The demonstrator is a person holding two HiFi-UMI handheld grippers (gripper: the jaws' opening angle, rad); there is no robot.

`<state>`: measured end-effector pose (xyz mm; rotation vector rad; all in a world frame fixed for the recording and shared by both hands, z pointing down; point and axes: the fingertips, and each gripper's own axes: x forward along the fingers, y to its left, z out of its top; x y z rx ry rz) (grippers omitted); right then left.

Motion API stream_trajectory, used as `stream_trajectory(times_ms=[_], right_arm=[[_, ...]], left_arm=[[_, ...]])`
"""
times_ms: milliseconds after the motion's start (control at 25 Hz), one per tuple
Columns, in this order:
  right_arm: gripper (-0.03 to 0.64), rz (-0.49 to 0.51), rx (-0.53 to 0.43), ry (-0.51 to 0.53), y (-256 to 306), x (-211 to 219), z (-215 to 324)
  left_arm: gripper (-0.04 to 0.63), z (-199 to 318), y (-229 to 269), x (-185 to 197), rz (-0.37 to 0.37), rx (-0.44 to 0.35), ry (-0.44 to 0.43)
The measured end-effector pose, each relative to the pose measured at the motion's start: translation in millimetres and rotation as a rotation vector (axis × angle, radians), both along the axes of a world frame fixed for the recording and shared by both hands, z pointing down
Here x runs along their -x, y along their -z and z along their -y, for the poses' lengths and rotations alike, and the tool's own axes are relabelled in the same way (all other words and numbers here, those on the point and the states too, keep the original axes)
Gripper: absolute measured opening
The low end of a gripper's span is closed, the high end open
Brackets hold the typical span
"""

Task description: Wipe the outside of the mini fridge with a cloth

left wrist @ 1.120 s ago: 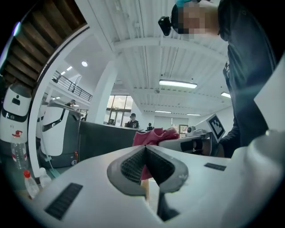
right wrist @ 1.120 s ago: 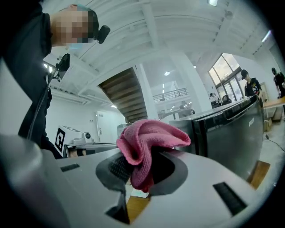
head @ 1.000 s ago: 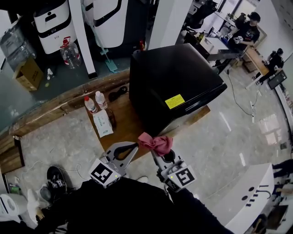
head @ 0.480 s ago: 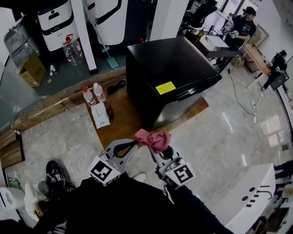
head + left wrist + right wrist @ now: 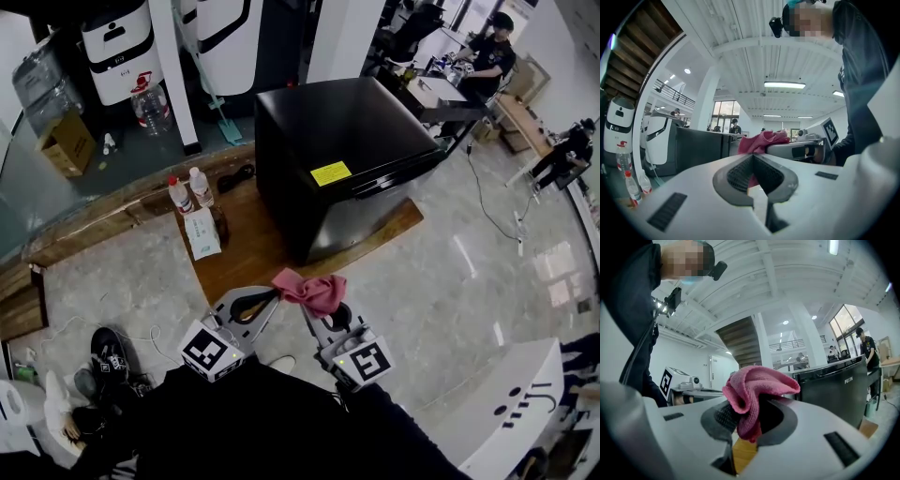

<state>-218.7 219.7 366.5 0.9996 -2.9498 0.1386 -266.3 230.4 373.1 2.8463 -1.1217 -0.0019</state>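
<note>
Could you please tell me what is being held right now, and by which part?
The right gripper clamps the pink cloth by a bunched fold; whether the shut left gripper also pinches its edge is unclear.
</note>
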Motion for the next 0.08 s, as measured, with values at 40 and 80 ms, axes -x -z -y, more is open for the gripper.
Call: stream_trajectory(times_ms=[40, 80], right_arm=[[0.081, 0.004, 0.002, 0.002, 0.3, -1.4, -2.1], [0.080, 0.009, 0.005, 0.003, 0.6, -2.8, -4.1]], left_arm=[[0.006, -1.5, 0.0, -1.6, 0.001, -0.001, 0.001], [0.006, -2.9, 0.0, -3.2, 0.001, -0.001, 0.002]])
